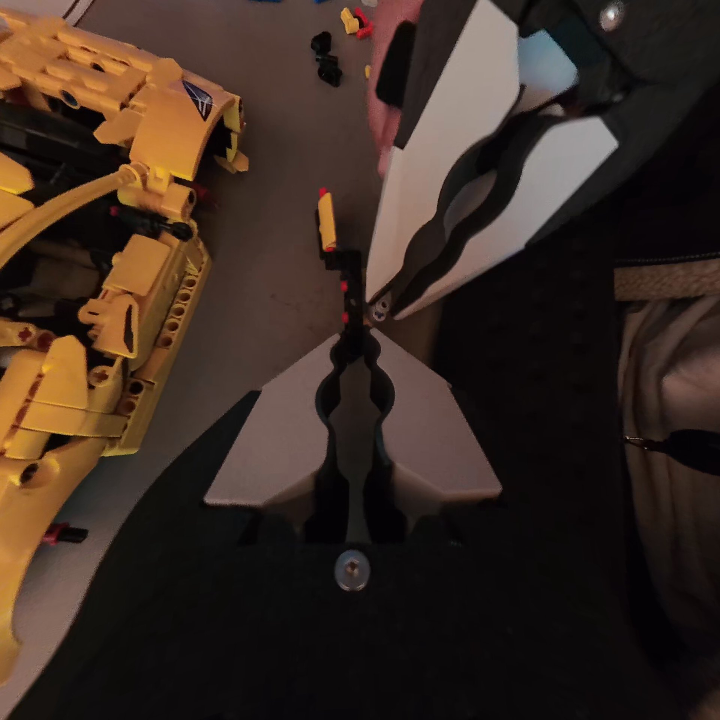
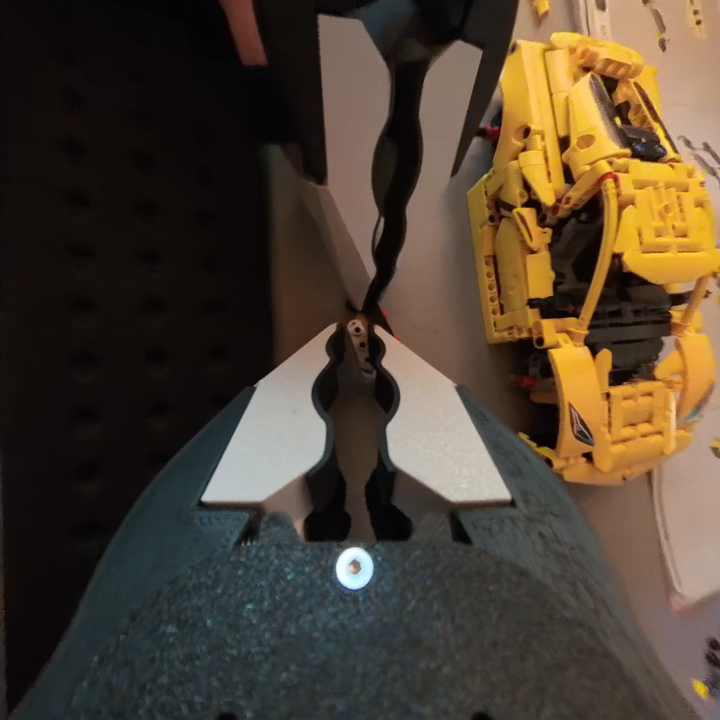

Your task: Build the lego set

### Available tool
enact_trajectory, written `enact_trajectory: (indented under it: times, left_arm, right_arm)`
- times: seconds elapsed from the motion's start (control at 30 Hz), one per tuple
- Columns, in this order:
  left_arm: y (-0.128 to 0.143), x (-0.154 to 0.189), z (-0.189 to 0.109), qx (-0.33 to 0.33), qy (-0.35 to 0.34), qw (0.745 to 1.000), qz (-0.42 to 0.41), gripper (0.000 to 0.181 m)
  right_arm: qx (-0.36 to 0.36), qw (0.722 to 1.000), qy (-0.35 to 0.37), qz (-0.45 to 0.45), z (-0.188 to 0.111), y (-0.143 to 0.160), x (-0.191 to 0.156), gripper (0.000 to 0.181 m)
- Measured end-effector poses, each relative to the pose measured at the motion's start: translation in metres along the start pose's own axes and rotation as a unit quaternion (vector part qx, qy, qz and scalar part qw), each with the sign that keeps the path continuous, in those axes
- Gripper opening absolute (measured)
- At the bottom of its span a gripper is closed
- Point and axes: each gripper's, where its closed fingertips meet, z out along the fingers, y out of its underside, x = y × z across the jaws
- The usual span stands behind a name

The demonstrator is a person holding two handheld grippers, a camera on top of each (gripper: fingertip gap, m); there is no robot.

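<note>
The left gripper [image 1: 353, 343] gripped a slim black plastic beam with red pins [image 1: 352, 300]. Tip to tip with it, the right gripper [image 2: 360, 339] pinched a small grey holed beam [image 2: 360, 343]. Beside both jaws lay the yellow brick-built car [image 2: 592, 249].

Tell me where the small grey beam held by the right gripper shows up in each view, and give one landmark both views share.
Left wrist view: the small grey beam peeks out just right of centre, at the tip of the right gripper entering from the upper right.
Right wrist view: the beam sits at centre, pinched between that gripper's own fingertips.
Shared landmark: the yellow car model, left in the left view, right in the right view.
</note>
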Motion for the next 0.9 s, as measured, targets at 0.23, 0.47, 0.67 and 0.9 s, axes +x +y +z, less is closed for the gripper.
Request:
enact_trajectory:
  times: [0.23,0.47,0.67,0.9]
  left_arm:
    - [-0.002,0.001,-0.001,-0.003,-0.024,0.999,0.034,0.006]
    - [-0.003,-0.002,-0.002,-0.008,-0.043,0.998,0.047,0.006]
    - [-0.005,0.003,0.002,-0.007,-0.020,0.999,0.031,0.007]
    - [-0.007,0.006,0.001,0.005,-0.008,1.000,0.025,0.007]
  right_arm:
    - [-0.084,0.995,0.040,-0.042,0.001,0.005,0.002,0.013]
    - [-0.109,0.989,0.035,-0.098,0.007,0.006,0.000,0.007]
    - [-0.057,0.996,-0.035,-0.065,0.006,0.002,-0.010,0.007]
    - [-0.013,0.996,-0.084,-0.002,0.001,0.000,-0.009,0.009]
